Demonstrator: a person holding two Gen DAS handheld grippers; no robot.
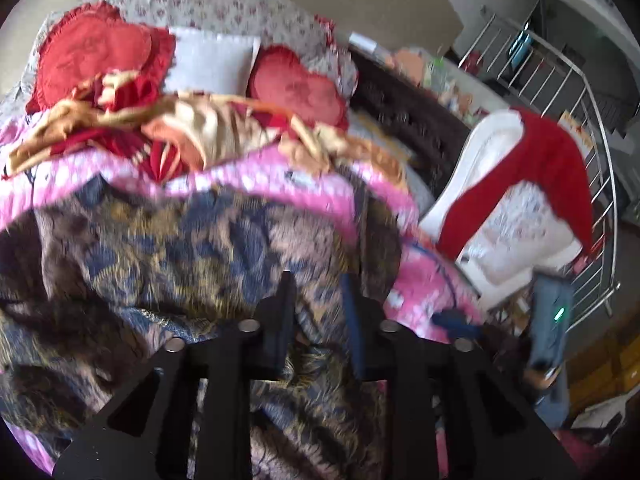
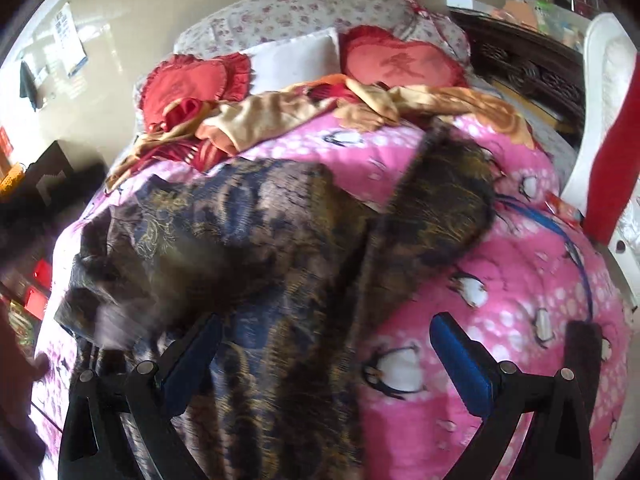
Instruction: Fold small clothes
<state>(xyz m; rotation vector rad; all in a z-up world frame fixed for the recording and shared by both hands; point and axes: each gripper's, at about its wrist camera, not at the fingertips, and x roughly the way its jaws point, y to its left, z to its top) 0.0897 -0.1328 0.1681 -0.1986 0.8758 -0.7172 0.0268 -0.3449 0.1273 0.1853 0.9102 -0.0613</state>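
Note:
A dark garment (image 1: 180,248) patterned in blue, brown and gold lies spread on a pink penguin quilt (image 2: 520,280). In the right wrist view the garment (image 2: 260,240) has one part lying across towards the upper right. My left gripper (image 1: 317,284) hovers low over the garment, its fingers a narrow gap apart, with cloth showing beneath and nothing pinched. My right gripper (image 2: 326,340) stands wide open over the garment's right edge, one blue pad (image 2: 460,356) above the quilt. Both views are blurred.
Red heart cushions (image 1: 92,52), a white pillow (image 1: 212,60) and a crumpled gold and red blanket (image 1: 192,120) lie at the bed's head. A white chair with red cloth (image 1: 520,184) and a metal railing (image 1: 596,152) stand to the right. A hand (image 2: 24,360) shows at the left edge.

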